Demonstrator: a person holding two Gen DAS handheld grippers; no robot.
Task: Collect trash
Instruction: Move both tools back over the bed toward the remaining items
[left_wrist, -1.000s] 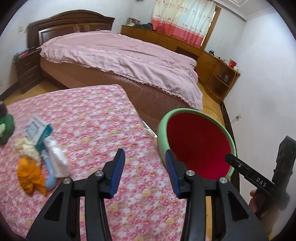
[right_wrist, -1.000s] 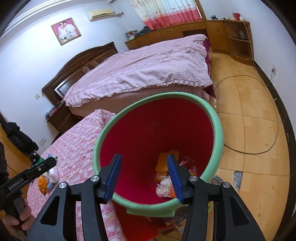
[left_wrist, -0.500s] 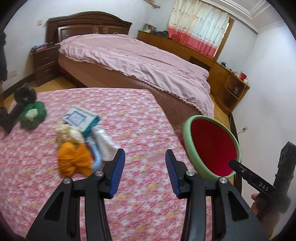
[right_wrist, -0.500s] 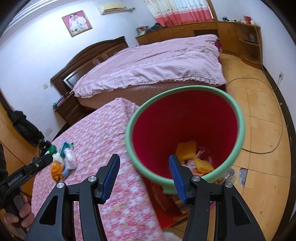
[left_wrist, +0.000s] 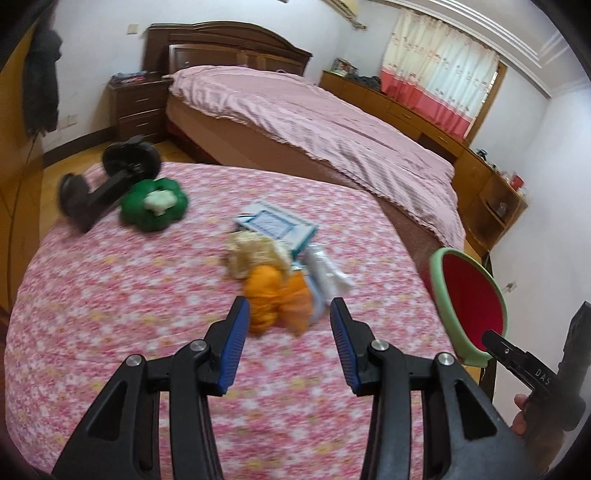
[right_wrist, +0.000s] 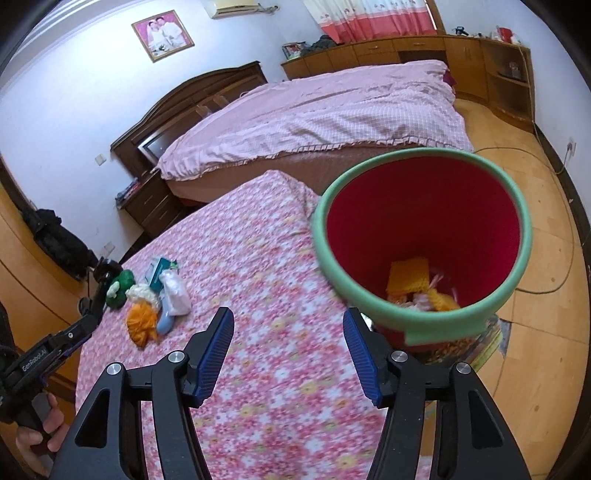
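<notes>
A heap of trash lies on the flowered tablecloth (left_wrist: 110, 332): an orange crumpled wad (left_wrist: 277, 299), a beige wad (left_wrist: 251, 254), a clear plastic bag (left_wrist: 327, 271) and a teal-and-white box (left_wrist: 277, 225). My left gripper (left_wrist: 288, 314) is open and empty, its tips just short of the orange wad. The red bin with a green rim (right_wrist: 424, 325) stands off the table's edge and holds orange and pale scraps (right_wrist: 410, 273). My right gripper (right_wrist: 288, 314) hovers over the tablecloth left of the bin, jaws opening, nothing between them. The same heap (right_wrist: 140, 319) shows far left there.
A green flower-shaped object (left_wrist: 155, 205) and a black stand (left_wrist: 107, 184) sit at the table's far left. A large bed with a pink cover (left_wrist: 332, 122) lies beyond the table. Wooden cabinets (left_wrist: 491, 192) line the right wall. A cable (right_wrist: 554, 258) runs across the wooden floor.
The left gripper swung left from the bin to the trash heap, which now sits right ahead of its tips. The right gripper drew back from over the bin towards the table, and its jaws widened.
</notes>
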